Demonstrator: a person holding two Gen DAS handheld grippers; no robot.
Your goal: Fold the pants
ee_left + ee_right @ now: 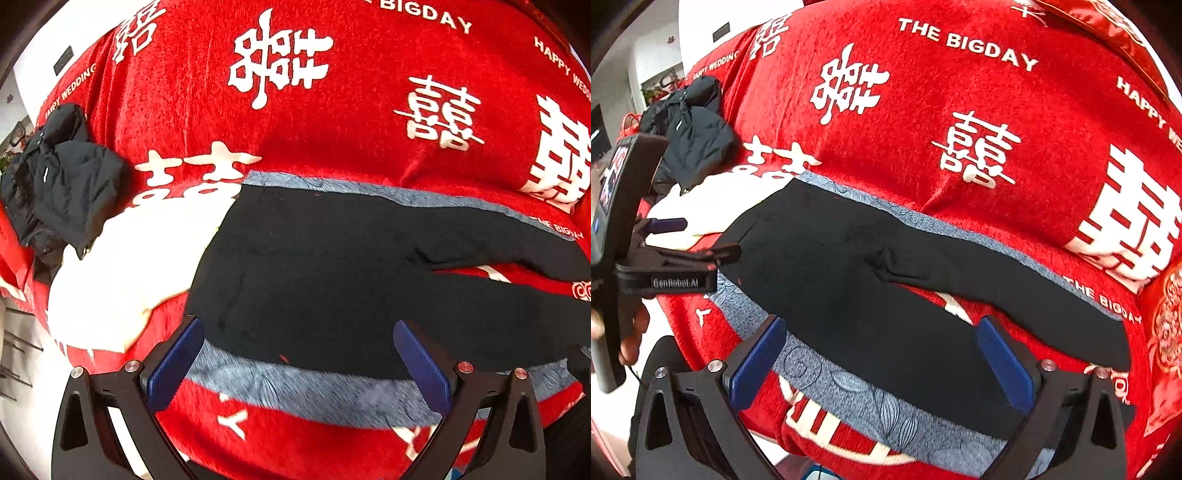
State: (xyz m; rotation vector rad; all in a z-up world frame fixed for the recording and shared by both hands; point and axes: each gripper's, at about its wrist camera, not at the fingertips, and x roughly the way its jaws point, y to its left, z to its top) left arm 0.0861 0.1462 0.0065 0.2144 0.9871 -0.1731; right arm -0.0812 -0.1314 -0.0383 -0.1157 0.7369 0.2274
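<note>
While the pants lie flat on a grey mat, their waist points left and both legs run off to the right, parted by a narrow wedge of red. They are black and spread across the middle of the bed, with the mat showing as a strip along their far edge and a wider band along the near edge. Under the mat lies a red blanket printed with white characters and English words. Just left of the waist rests a white cloth, and beyond it, at the far left edge of the bed, a dark jacket sits in a heap.

Hovering over the near edge of the waist, the left gripper has its blue pads spread wide and grasps nothing. Further right, above the near leg, the right gripper is likewise released, clear of the fabric. In the right wrist view a hand holds the left gripper's handle at the left edge.
</note>
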